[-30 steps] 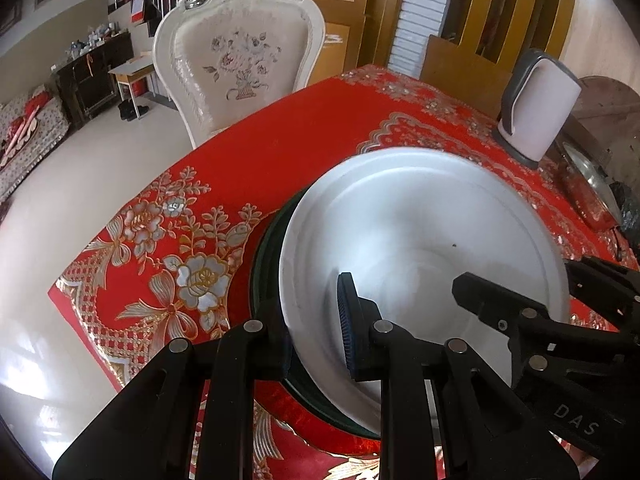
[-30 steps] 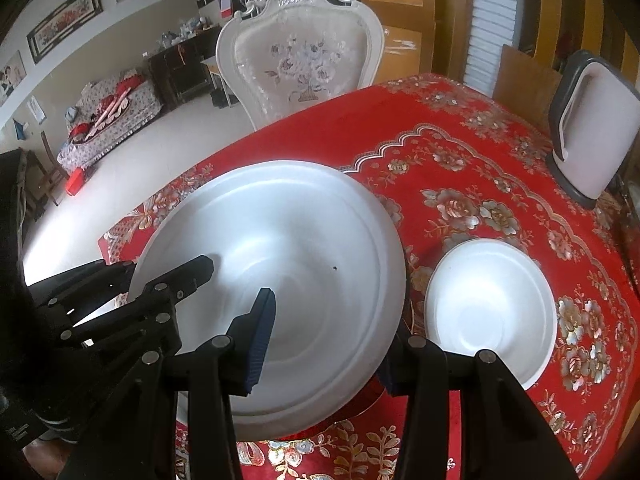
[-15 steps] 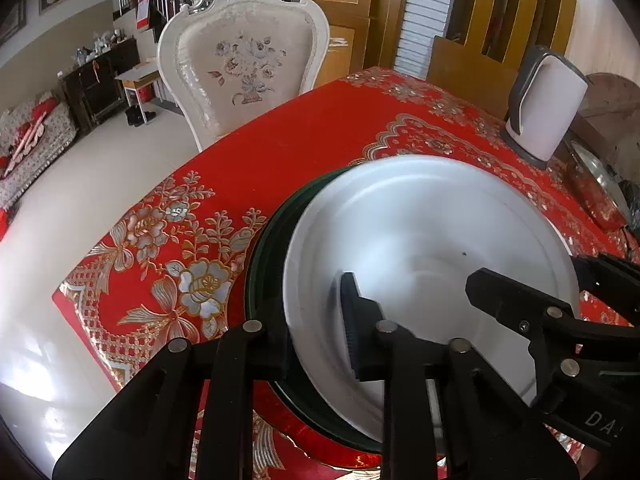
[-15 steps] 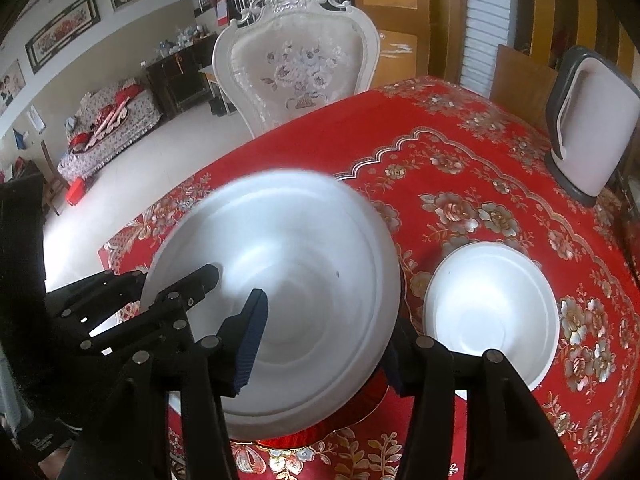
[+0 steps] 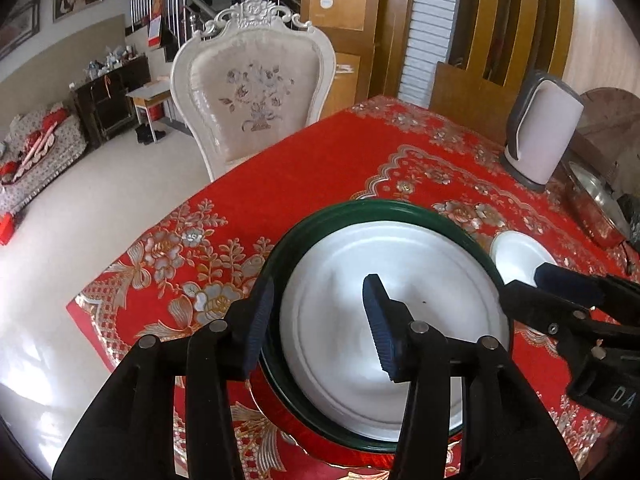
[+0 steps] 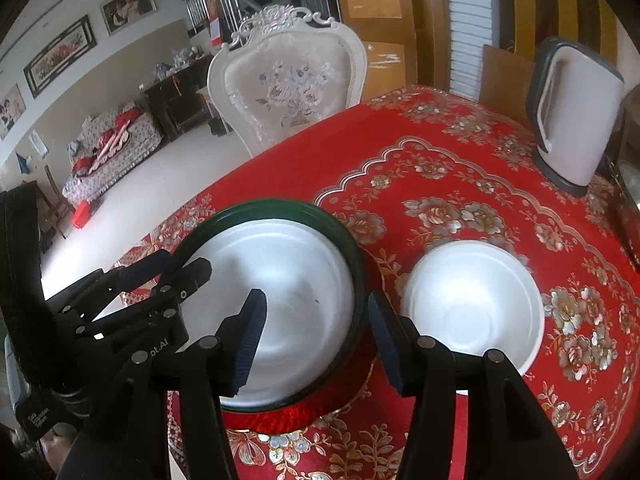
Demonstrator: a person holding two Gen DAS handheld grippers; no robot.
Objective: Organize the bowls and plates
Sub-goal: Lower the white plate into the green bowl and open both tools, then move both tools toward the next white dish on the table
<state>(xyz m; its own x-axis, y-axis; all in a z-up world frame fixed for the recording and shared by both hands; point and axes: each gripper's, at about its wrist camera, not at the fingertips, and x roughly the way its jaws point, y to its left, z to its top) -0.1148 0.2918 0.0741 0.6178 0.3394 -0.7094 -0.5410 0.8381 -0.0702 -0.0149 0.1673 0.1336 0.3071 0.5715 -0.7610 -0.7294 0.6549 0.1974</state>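
Observation:
A large white plate [image 5: 420, 272] [image 6: 288, 264] lies nested inside a wider dark green plate [image 5: 384, 205] [image 6: 280, 205] on the red flowered tablecloth. My left gripper [image 5: 320, 326] [image 6: 184, 264] straddles the left rims of both plates. Its jaws are opening and the pads stand clear of the rims. My right gripper [image 6: 316, 336] [image 5: 524, 280] is open astride the plates' right rims, touching nothing. A small white bowl [image 6: 472, 308] [image 5: 520, 256] sits on the cloth just right of the stack.
A white and grey electric kettle [image 5: 540, 128] [image 6: 572, 116] stands at the far right of the table. A white carved chair [image 5: 252, 92] [image 6: 288, 80] is drawn up at the table's far edge. A metal dish [image 5: 592, 196] lies beyond the kettle.
Both grippers held the white plate raised by its rims. It now rests inside the green plate, and both grippers have let go and opened.

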